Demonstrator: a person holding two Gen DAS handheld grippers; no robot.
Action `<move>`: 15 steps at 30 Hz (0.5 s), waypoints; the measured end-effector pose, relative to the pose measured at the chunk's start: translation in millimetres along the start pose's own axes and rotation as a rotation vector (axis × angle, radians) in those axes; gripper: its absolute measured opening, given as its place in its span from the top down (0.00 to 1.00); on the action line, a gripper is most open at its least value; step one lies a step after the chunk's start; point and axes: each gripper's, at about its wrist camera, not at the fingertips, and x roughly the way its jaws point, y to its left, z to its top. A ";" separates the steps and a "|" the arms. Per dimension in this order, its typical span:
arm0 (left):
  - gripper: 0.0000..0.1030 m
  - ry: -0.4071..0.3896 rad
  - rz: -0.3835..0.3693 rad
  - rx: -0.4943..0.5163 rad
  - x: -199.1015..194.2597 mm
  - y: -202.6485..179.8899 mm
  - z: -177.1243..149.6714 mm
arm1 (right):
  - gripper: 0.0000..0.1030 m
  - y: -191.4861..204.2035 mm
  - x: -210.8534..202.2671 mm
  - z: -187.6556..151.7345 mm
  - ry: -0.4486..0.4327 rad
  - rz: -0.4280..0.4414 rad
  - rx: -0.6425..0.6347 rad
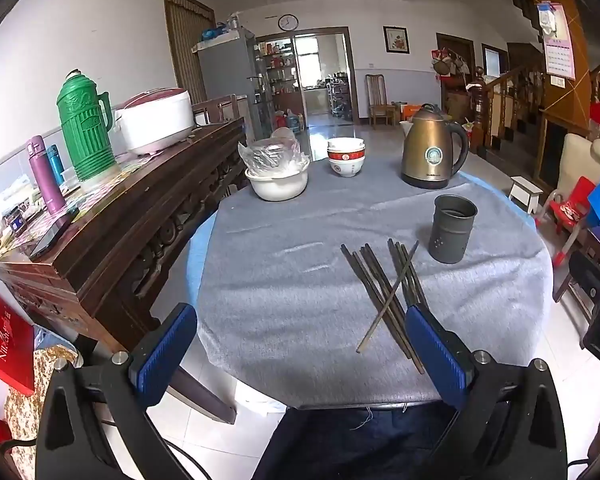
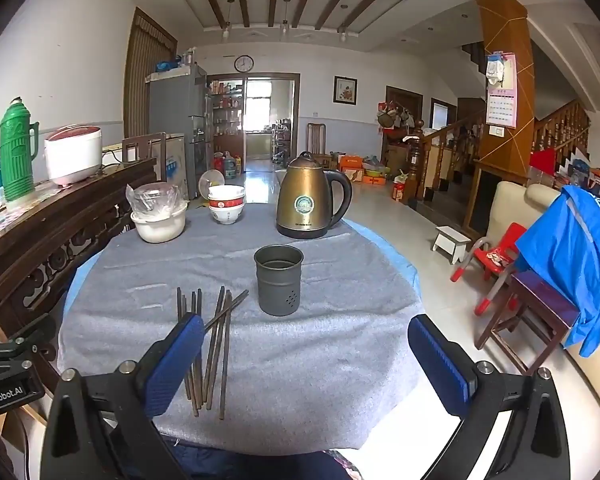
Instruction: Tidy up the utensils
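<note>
Dark chopsticks point(image 2: 208, 352) lie crossed near the metal holder point(image 2: 279, 280); both hand-held grippers point(image 1: 300, 348) point(image 2: 306, 364) gape empty, and a grab could scatter the chopsticks.

1. I see the chopsticks point(image 1: 384, 292) point(image 2: 208, 352) lying flat on the grey tablecloth, right of centre in my left wrist view and lower left of centre in my right wrist view. They are dark, thin sticks in a loose bundle, mostly side by side, with one lying crossed diagonally over the others.

2. I see the utensil holder point(image 1: 453, 229) point(image 2: 278, 279) standing upright near the tips of the chopsticks, not touching them. It is a dark grey metal cylinder, open at the top, with small holes punched low on its side.
</note>
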 end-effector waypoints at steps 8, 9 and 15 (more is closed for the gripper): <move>0.00 0.002 0.012 0.005 -1.6 -1.1 -1.0 | 0.00 -0.9 -1.0 0.0 -0.010 0.003 0.010; 0.00 0.001 0.012 0.006 -1.7 -1.1 -1.1 | 0.00 0.7 -0.6 -3.1 -0.013 0.003 0.013; 0.00 -0.019 0.030 0.006 -6.0 0.5 -1.5 | 0.00 -0.6 -3.7 -1.6 -0.024 0.021 0.019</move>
